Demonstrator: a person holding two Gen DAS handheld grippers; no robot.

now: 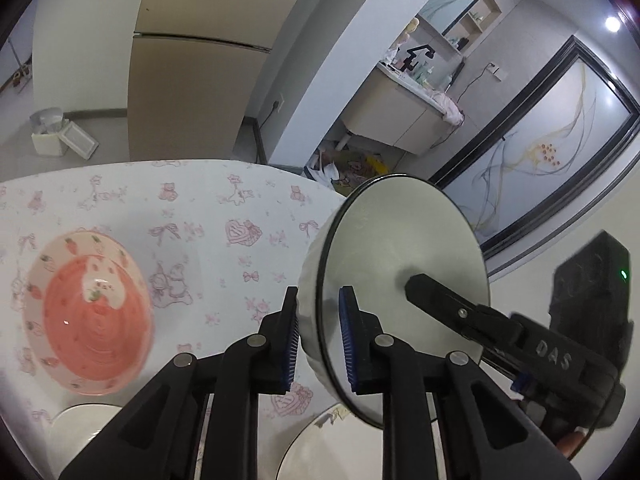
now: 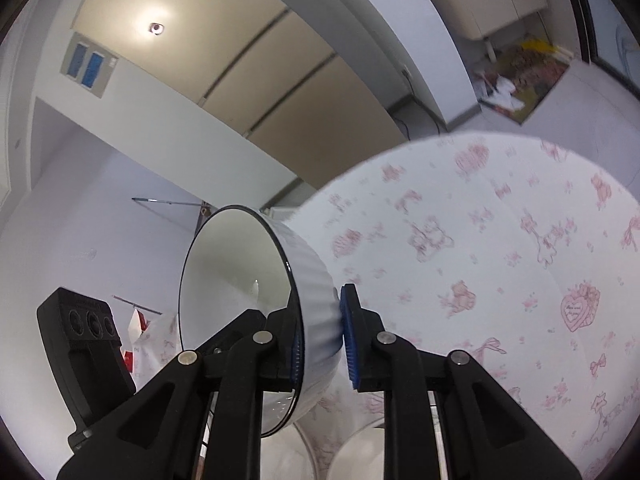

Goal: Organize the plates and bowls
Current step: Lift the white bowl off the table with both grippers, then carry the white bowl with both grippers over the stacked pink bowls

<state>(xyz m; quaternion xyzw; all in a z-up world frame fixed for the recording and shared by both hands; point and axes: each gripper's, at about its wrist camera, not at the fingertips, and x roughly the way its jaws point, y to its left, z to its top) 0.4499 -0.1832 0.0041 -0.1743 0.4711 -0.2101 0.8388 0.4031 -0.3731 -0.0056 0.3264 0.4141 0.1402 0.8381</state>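
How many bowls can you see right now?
2. A white ribbed bowl is held tilted above the table, gripped at its rim by both grippers; a pink strawberry-pattern bowl sits on the tablecloth. More may be out of frame.

Two white plates are cut off at the bottom edge.

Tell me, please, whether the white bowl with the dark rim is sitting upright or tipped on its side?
Tipped on its side. The white bowl is held off the table, its opening facing sideways, with both grippers' fingers pinching its wall. It looks empty.
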